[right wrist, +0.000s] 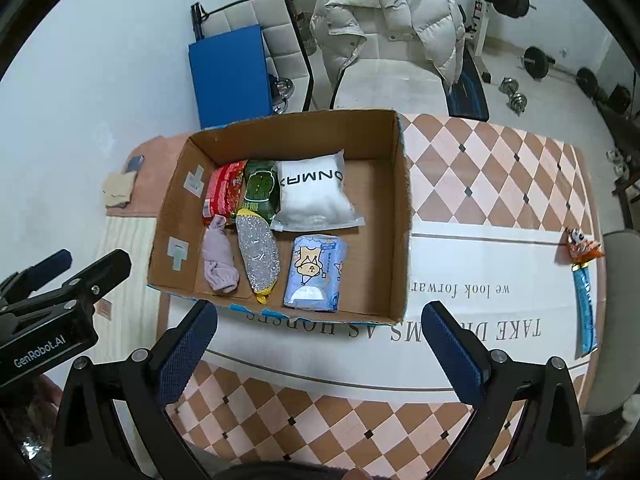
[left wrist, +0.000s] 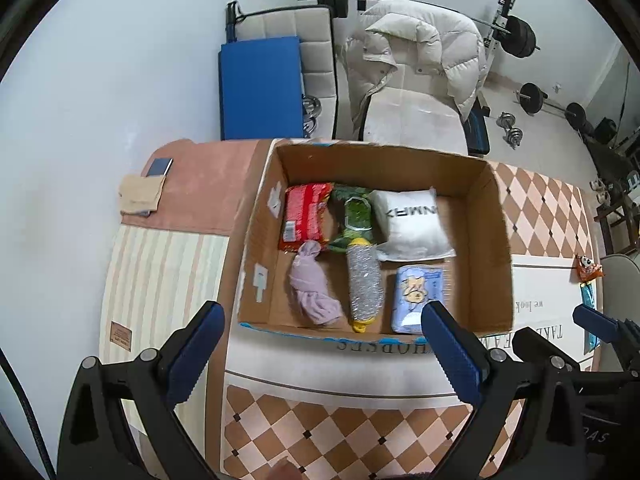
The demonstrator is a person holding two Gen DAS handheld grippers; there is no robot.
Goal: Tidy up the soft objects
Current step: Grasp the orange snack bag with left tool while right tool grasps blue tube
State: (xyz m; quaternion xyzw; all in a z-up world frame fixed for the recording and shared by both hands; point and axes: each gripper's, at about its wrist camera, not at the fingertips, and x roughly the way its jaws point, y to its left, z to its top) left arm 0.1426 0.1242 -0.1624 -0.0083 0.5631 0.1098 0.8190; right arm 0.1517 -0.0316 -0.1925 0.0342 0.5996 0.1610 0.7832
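Note:
An open cardboard box (left wrist: 486,236) (right wrist: 402,216) stands on the table. Inside lie a red packet (left wrist: 305,216) (right wrist: 222,192), a green packet (left wrist: 355,218) (right wrist: 260,192), a white pouch (left wrist: 412,224) (right wrist: 314,196), a pink rolled cloth (left wrist: 312,288) (right wrist: 218,260), a silver scrubber (left wrist: 363,284) (right wrist: 258,256) and a blue tissue pack (left wrist: 418,296) (right wrist: 316,270). My left gripper (left wrist: 322,320) is open and empty, above the box's near edge. My right gripper (right wrist: 320,320) is open and empty, at the box's near edge.
An orange snack packet (right wrist: 582,246) (left wrist: 587,268) and a long blue packet (right wrist: 585,312) (left wrist: 590,320) lie at the table's right edge (right wrist: 598,264). A folded beige cloth (left wrist: 140,198) and a blue card (left wrist: 159,167) lie far left. A chair with a white puffer jacket (right wrist: 384,12) stands behind the table.

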